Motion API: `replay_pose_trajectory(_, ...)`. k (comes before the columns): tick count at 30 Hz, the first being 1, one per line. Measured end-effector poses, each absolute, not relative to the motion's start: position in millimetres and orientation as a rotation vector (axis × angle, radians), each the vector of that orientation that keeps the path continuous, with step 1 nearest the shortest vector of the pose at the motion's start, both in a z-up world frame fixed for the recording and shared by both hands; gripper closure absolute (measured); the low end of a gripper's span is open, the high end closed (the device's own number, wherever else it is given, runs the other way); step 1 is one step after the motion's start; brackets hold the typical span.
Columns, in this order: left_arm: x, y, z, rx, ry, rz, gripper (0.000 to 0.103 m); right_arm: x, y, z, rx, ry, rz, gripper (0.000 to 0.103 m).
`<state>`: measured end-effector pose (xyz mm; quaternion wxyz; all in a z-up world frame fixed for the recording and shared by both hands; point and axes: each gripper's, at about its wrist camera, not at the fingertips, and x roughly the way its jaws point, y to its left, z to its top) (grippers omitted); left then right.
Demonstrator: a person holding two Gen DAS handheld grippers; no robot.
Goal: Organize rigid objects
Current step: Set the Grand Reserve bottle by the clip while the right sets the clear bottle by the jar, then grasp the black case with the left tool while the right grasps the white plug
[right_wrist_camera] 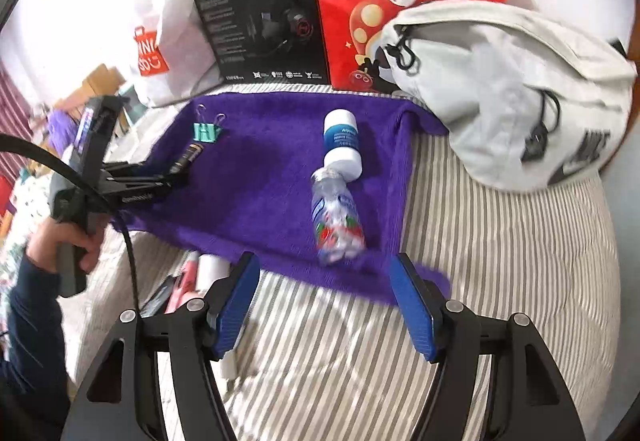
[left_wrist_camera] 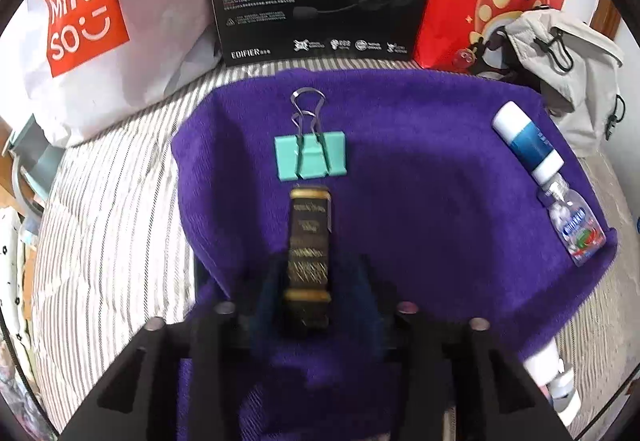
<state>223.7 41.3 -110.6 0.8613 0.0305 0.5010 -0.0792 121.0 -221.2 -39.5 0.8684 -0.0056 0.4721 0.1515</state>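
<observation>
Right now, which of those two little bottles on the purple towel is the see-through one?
The clear bottle with the red and blue label, lying nearer the open right gripper. The other bottle, end to end with it, is opaque white with a blue band.

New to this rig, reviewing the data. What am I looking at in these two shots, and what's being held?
No robot arm: a person carries a two-finger gripper in each hand, with a fisheye camera on each looking forward along its fingers.

Left wrist view: the left gripper is closed on a dark brown and gold bar, just short of a teal binder clip on a purple towel.

Right wrist view: the right gripper is open and empty, facing a small clear bottle and a blue-and-white bottle lying end to end on the towel. The person's hand holding the left gripper shows at the left. The towel lies on striped bedding.
</observation>
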Motion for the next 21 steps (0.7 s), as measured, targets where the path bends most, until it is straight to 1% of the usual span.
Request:
replay_pose_trajectory(2,217.3,41.2,-108.9,0.067,1.066,-0.141,0.06,112.6,-226.2,-36.2,0.016,0.98,0.317,0.036)
replay_pose_trajectory(5,196.3,43.1,-94.9,0.076,1.038,-0.115,0.06,102.6,-229.4,-35.5,0.014,0.979,0.305,0.036)
replay_pose_trajectory(8,158.4,45.4,-69.3,0.069,0.966,-0.129,0.06,89.0,-233.8,-36.4,0.014,0.981,0.297,0.036)
replay_pose_trajectory(10,131.8,43.8,-60.2,0.032,0.95,-0.201,0.059,82.3,-235.0,-38.3,0.02,0.987,0.294,0.036)
replay_pose_trajectory(16,83.8,22.3,-78.7,0.153,0.993,-0.193,0.059,56.2,-230.0,-37.5,0.014,0.98,0.304,0.036)
replay_pose_trajectory(21,61.9,11.9,-94.7,0.138,0.996,-0.293,0.059,38.8,-226.3,-41.5,0.031,0.98,0.319,0.036)
